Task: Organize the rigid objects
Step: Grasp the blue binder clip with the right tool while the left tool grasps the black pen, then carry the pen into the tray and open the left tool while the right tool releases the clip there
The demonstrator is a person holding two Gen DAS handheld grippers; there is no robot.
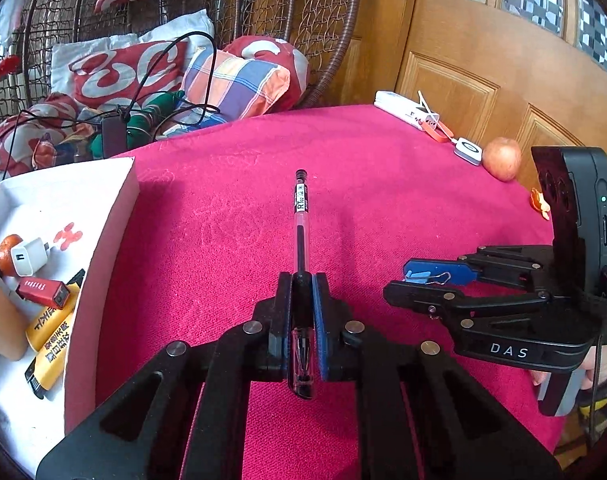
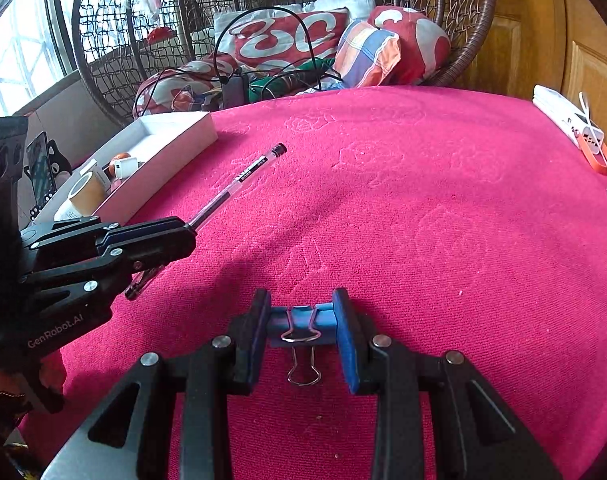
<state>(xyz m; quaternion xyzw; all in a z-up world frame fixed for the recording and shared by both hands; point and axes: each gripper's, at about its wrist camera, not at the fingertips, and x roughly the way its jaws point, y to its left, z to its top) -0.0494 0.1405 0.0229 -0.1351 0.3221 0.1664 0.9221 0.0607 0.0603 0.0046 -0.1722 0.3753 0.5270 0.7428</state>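
Pen (image 1: 301,216): clear barrel, black cap and ink, label reading "R", clamped near its tip in the left claw (image 1: 302,304) over the pink cloth (image 1: 383,200). Blue binder clip (image 2: 302,320), wire handles, pinched in the right claw (image 2: 302,320). Claw bodies read "DAS" and "GenRobot.AI".

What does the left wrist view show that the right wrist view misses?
Only the left wrist view shows the apple at the table's far right edge, the orange peel and the yellow batteries in the white box. Only the right wrist view shows the window and a phone on a stand. Both show the left gripper shut on the pen and the right gripper shut on the blue binder clip.
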